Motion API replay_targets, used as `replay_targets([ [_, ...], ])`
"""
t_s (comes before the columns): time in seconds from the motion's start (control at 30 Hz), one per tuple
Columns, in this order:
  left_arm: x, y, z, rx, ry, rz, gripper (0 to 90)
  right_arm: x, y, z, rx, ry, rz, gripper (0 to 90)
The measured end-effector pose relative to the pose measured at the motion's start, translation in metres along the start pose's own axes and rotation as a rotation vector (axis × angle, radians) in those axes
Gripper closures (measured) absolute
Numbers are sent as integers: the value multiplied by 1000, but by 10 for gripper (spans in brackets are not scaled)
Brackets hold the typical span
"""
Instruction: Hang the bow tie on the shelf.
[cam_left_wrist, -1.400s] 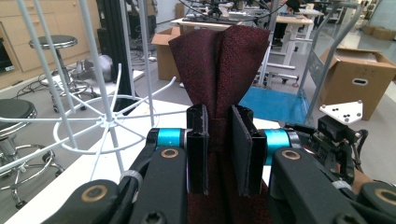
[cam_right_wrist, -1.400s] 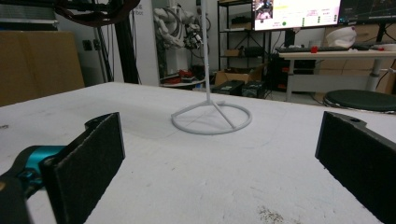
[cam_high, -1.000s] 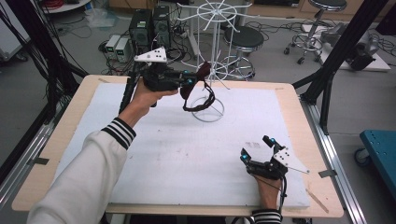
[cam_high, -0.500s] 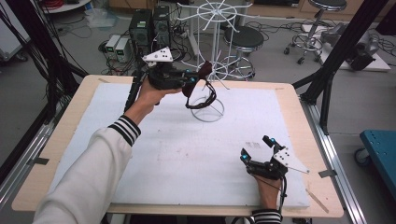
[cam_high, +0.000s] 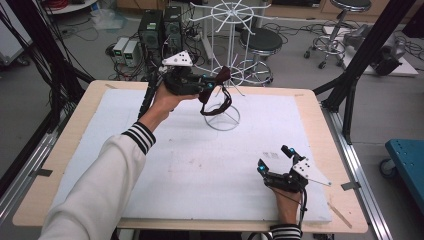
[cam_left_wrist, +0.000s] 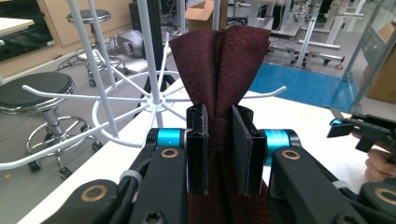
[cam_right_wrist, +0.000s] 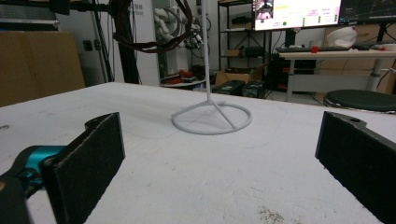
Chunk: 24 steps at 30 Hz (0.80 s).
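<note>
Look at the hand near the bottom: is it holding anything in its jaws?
No, the right gripper has its jaws spread wide with just bare white table between them.

Robotics lab or workshop. Desk (cam_high: 320, 150) with white pad stands in a black strut frame (cam_high: 367, 50); computer towers (cam_high: 160, 30) and loose cables on the concrete floor; round stools (cam_high: 262, 42); wall monitor (cam_right_wrist: 296, 11), shelving and cardboard boxes (cam_right_wrist: 236, 77) behind.
</note>
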<state>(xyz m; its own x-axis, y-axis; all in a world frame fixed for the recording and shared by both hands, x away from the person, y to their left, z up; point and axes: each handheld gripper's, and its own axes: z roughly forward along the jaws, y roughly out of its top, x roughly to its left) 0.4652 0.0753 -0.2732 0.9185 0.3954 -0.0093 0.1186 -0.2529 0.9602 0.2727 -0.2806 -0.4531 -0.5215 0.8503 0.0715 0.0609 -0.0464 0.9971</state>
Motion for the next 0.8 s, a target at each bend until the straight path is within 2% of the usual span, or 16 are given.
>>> replay_targets([
  [0.1, -1, 0, 1, 3, 5, 9, 765, 0, 0, 0, -4, 2, 0, 6],
  [0.3, -2, 1, 0, 13, 30, -15, 750, 0, 0, 0, 0, 0, 2, 6],
  [0.37, -2, 2, 0, 11, 24, -9, 736, 0, 0, 0, -1, 0, 2, 6],
  [0.4, -3, 3, -1, 12, 42, -5, 708, 0, 0, 0, -1, 1, 3, 6],
  [0.5, -3, 3, -1, 3, 54, -13, 603, 0, 0, 0, 1, 0, -2, 6],
  [0.6, -3, 3, -3, 6, 74, -23, 554, 0, 0, 0, 1, 0, -4, 6],
  [0.7, -4, 5, -6, -27, 99, -37, 397, 0, 0, 0, 1, 0, -4, 6],
  [0.8, -5, 6, -8, -41, 92, -48, 253, 0, 0, 0, 1, 0, -5, 6],
])
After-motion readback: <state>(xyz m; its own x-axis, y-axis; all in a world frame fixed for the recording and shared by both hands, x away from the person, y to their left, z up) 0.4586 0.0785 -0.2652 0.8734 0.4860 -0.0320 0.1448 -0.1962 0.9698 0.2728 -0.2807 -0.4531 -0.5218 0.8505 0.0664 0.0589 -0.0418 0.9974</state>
